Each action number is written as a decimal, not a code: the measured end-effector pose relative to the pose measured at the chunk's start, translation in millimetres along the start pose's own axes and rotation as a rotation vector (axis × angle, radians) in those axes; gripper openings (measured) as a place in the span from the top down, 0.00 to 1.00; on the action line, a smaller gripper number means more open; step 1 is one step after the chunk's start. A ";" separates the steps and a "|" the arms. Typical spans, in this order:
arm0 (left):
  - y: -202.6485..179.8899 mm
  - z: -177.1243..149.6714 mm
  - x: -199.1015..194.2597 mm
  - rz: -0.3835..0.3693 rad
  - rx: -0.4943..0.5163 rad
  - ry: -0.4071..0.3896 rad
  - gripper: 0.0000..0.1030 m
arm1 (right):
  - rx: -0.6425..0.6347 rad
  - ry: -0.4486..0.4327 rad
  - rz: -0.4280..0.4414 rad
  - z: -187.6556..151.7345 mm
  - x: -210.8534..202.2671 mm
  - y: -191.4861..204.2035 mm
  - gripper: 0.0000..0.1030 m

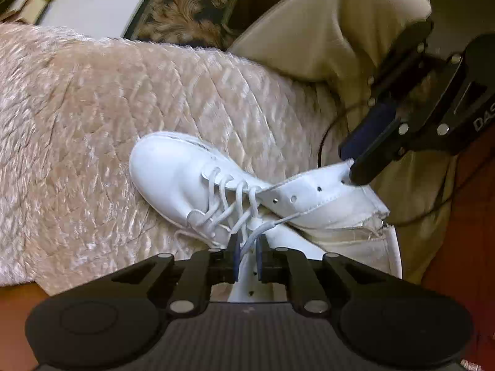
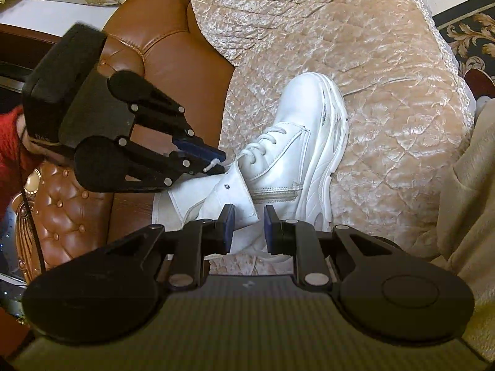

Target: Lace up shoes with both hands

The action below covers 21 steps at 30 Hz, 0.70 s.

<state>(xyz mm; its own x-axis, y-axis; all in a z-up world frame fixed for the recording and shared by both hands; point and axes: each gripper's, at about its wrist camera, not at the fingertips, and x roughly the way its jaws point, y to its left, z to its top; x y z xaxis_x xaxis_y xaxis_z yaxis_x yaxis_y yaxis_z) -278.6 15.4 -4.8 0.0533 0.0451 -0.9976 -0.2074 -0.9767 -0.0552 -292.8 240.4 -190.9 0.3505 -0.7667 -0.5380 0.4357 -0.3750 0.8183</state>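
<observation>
A white high-top shoe [image 1: 185, 179] lies on a quilted beige cover [image 1: 92, 108] that is spread over a brown leather sofa [image 2: 173, 61]. Its toe points away from both grippers, and its open ankle part is turned toward them. The lower holes are already laced with a white lace [image 1: 230, 196]; the upper holes on the flap [image 1: 312, 194] are empty.

The left gripper [image 1: 247, 249] points down over the tongue of the shoe. One loose end of the lace runs between its blue pads [image 1: 235, 247]. The fingers stand narrow with a small gap. In the right wrist view the tip of the lace [image 2: 212, 165] sticks out between the pads, so they seem to hold it only lightly; I cannot tell if the pads really press on it.

The right gripper [image 2: 247, 232] is at the top edge of the flap. In the left wrist view its black fingertip [image 1: 362, 173] touches the flap near the top hole. In its own view the fingers stand partly apart, and the corner of the flap lies beside the left pad [image 2: 227, 228], not clamped.

A person's beige trouser leg [image 1: 324, 24] is just beyond the right gripper.
</observation>
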 end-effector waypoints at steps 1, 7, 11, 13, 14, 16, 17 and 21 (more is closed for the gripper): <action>4.3 -7.4 -1.3 -0.012 -0.031 -0.046 0.89 | 0.000 -0.001 0.001 0.1 0.1 0.0 0.76; 24.6 -52.1 -2.3 -0.080 -0.189 -0.304 0.86 | -0.008 -0.009 0.008 0.4 -0.1 1.4 0.76; 34.8 -71.4 3.0 -0.147 -0.265 -0.437 0.86 | -0.019 -0.017 0.003 0.9 0.0 4.3 0.76; 37.8 -76.8 6.6 -0.168 -0.286 -0.491 0.77 | -0.019 -0.021 0.001 0.9 -0.5 4.9 0.76; 37.5 -77.6 8.4 -0.166 -0.282 -0.505 0.65 | -0.018 -0.022 0.000 0.7 -0.6 5.1 0.76; 37.9 -76.6 12.4 -0.160 -0.278 -0.519 0.52 | -0.018 -0.025 -0.008 0.7 -0.7 5.7 0.76; 38.4 -76.0 14.3 -0.158 -0.276 -0.526 0.56 | -0.018 -0.028 -0.014 0.8 -0.7 6.1 0.76; 40.6 -74.2 16.5 -0.202 -0.285 -0.536 0.68 | -0.010 -0.040 -0.022 1.8 -2.8 6.2 0.76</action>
<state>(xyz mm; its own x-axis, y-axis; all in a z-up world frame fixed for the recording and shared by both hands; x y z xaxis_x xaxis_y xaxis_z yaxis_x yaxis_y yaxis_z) -213.7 -39.0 -20.4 -0.4473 0.2609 -0.8555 0.0276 -0.9520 -0.3048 -292.6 239.3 -184.0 0.3070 -0.7786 -0.5473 0.4513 -0.3873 0.8040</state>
